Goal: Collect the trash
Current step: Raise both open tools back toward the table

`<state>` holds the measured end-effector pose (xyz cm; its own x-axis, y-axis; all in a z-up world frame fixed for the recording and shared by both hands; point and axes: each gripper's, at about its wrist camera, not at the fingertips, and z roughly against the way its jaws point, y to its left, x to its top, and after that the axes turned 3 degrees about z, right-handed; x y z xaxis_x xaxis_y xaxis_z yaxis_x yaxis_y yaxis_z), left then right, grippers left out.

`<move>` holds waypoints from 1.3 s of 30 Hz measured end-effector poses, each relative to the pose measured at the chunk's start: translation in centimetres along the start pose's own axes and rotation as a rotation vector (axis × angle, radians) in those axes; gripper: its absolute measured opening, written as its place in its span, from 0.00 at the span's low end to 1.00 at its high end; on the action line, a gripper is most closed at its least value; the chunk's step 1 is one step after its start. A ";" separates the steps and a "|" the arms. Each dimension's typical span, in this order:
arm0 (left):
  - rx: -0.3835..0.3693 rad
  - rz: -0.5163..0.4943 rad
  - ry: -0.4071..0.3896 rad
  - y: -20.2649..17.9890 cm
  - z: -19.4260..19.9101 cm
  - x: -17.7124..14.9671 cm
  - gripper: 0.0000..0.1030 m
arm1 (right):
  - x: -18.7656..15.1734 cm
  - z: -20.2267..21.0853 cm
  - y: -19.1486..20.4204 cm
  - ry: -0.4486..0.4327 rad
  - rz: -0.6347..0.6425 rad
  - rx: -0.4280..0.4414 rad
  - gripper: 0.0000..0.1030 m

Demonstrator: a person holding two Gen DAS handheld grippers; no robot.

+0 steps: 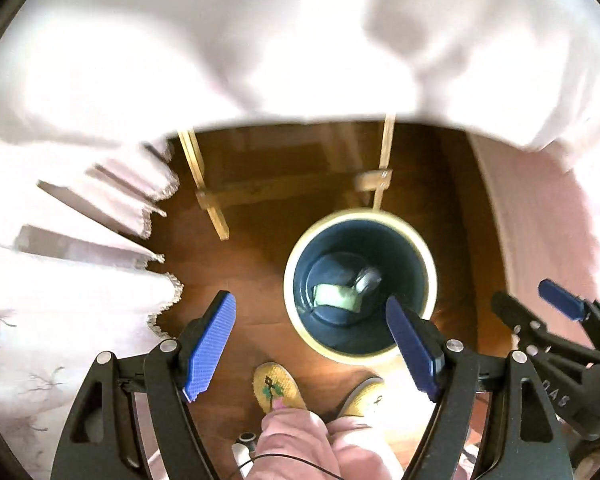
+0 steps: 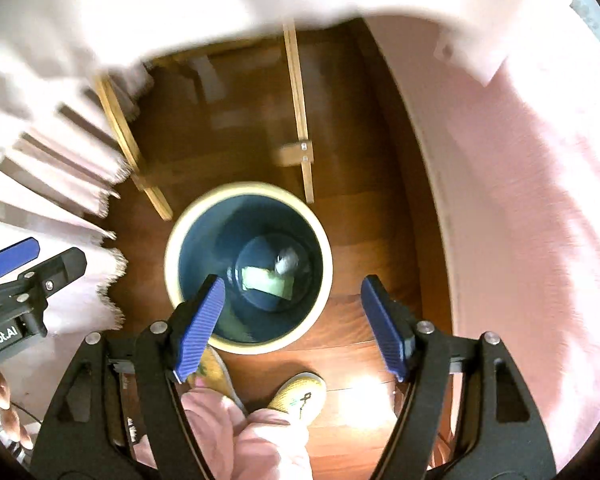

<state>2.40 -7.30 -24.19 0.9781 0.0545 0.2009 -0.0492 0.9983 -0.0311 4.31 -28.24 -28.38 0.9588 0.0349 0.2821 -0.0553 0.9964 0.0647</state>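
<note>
In the centre of the frame a round bin (image 2: 248,268) with a cream rim and dark blue inside stands on the brown wooden floor (image 2: 364,220), with a pale green scrap (image 2: 266,282) and a small grey crumpled piece (image 2: 286,262) at its bottom. The right gripper (image 2: 292,328) points down from the lower edge with its blue pads wide apart and nothing between them, while the left gripper (image 2: 8,264) shows at the left edge. Two yellow slippers (image 2: 300,394) and pink trouser legs (image 2: 244,436) sit below the bin, white cloth (image 2: 140,8) drapes the top and left, and a pink cover (image 2: 532,200) fills the right.
</note>
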 end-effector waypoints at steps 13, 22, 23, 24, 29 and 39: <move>-0.039 -0.018 -0.186 3.3 21.8 6.6 0.77 | 4.4 19.1 4.6 -0.113 -0.018 0.081 0.72; -0.142 -0.035 -0.235 5.3 30.5 12.3 0.72 | 10.0 30.3 6.5 -0.272 -0.012 0.078 0.72; -0.150 -0.044 -0.248 5.2 31.1 12.8 0.70 | 10.7 31.5 6.7 -0.294 -0.016 0.072 0.72; -0.145 -0.061 -0.268 5.1 32.0 13.5 0.69 | 11.0 31.9 6.8 -0.312 -0.019 0.066 0.72; -0.139 -0.112 -0.363 4.1 35.1 15.9 0.68 | 14.1 35.7 7.5 -0.390 -0.021 0.037 0.72; -0.135 -0.132 -0.439 4.0 37.6 21.3 0.68 | 20.7 40.2 9.0 -0.483 0.010 -0.009 0.72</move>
<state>15.38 -1.33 16.77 0.7950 -0.0404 0.6053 0.1251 0.9872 -0.0984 12.46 -21.71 16.50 0.7186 0.0067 0.6954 -0.0593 0.9969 0.0517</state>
